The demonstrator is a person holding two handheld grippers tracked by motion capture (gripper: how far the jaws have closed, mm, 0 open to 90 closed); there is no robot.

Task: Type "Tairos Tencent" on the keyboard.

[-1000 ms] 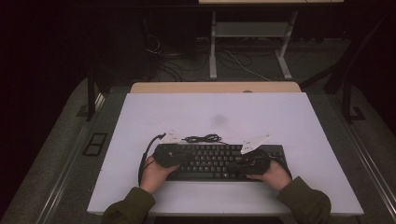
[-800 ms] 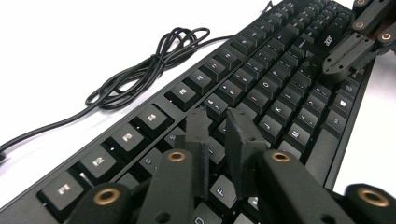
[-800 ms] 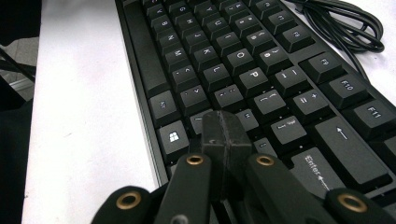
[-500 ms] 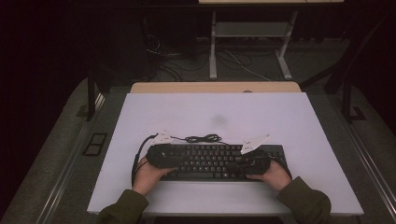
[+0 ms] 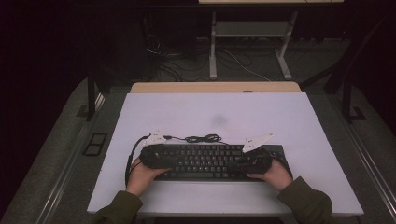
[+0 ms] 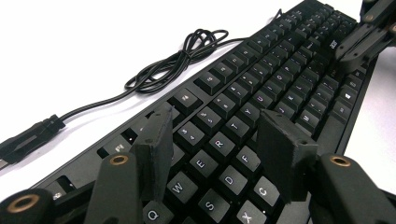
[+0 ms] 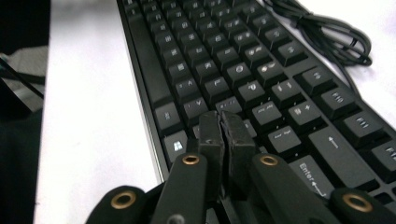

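Keyboard (image 5: 210, 161), black, lies on the near half of the white table (image 5: 215, 112) in the high view, its long axis running left to right across the table and its key rows facing up. The left gripper (image 5: 152, 156) sits over its left end and the right gripper (image 5: 254, 161) over its right end, each in a hand that comes in from the bottom. A coiled black cable (image 5: 203, 138) lies on the table just behind the keyboard's far edge.

In the left gripper view the keyboard stretches away toward the upper right, letter keys under the gripper (image 6: 219, 154). The jaws stand apart and have just been opening, with nothing clamped between them; only keys show beneath the gap. The cable's bundle (image 6: 182, 58) and its plug (image 6: 28, 137) rest on the table at left.

In the right gripper view the gripper (image 7: 224, 126) has its jaws together, pads touching, over the keys near Enter. The keyboard runs away toward the top.
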